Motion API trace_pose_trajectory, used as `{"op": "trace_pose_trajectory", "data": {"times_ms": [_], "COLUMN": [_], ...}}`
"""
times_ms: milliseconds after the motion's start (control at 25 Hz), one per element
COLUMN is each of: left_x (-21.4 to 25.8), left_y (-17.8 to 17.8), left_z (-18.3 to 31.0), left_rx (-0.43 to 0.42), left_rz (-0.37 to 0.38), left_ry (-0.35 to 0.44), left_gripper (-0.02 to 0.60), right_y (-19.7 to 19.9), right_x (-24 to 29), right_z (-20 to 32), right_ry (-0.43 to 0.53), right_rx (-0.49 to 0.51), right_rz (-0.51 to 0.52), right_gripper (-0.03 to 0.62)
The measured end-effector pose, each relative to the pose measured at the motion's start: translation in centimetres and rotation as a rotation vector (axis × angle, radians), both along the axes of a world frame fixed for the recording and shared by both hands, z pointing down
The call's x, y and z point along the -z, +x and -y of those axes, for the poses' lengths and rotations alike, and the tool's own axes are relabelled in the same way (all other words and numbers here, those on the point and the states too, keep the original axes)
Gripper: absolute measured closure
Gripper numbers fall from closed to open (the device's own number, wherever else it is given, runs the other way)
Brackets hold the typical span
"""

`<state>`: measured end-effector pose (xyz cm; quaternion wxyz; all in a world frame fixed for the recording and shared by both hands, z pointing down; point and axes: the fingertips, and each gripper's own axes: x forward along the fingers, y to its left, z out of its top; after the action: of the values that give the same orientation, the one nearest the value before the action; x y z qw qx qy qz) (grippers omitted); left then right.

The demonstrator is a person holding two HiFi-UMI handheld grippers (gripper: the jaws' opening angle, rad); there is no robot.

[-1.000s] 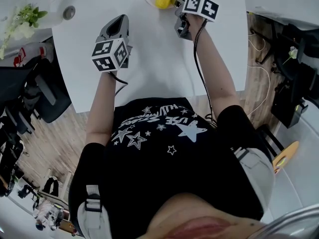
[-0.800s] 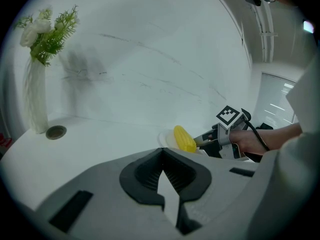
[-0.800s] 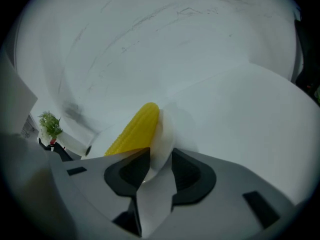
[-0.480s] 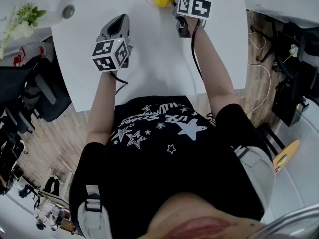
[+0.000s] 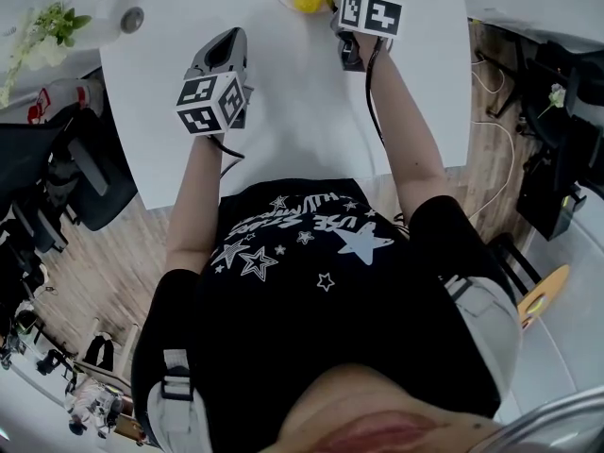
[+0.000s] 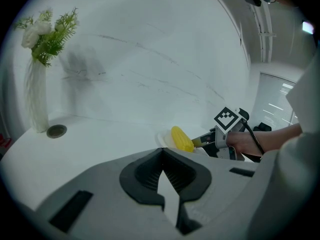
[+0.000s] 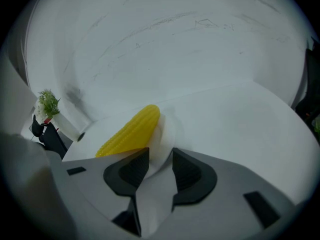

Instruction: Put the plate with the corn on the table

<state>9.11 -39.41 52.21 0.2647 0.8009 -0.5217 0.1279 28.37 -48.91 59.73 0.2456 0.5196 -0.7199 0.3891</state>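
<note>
A white bench [image 5: 283, 111] fills the far half of the head view, with wood floor [image 5: 104, 262] and a black office chair [image 5: 66, 177] to its left. The person's bare forearms stretch forward over the bench, the right one reaching farther. A tall white vase of flowers [image 6: 37, 99] stands at the far left corner.

The white plate [image 7: 167, 134] sits on the bench at its far side, right of centre. The yellow corn [image 7: 131, 131] lies flat on the plate, its long axis running from near left to far right in the right gripper view, rounded end pointing away.

The right gripper [image 7: 160, 156] points at the plate's near rim, which lies between its jaws; they are closing but show a gap. The left gripper [image 6: 161, 154] is clenched and empty, over the near left of the bench, well apart from the plate.
</note>
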Motion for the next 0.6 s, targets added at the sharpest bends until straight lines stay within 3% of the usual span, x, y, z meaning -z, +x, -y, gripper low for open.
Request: {"op": "trace_pose_trajectory", "data": {"times_ms": [240,600], "left_x": [0.9,2.6], "left_y": [-1.2,-2.2], "left_z": [-1.2,-2.9], "left_rx": [-0.003,-0.039], "left_rz": [0.001,-0.032], "left_ry": [0.013,0.043], "left_gripper": [0.574,0.574], "right_y": [1.0,1.7], "right_x": [1.1,4.0], "right_z": [-1.2,-4.6], "right_ry": [0.032,0.08], "right_rx": [-0.048,-0.113], "right_rz": [-0.055,-0.06], "right_gripper": [0.522,0.534]}}
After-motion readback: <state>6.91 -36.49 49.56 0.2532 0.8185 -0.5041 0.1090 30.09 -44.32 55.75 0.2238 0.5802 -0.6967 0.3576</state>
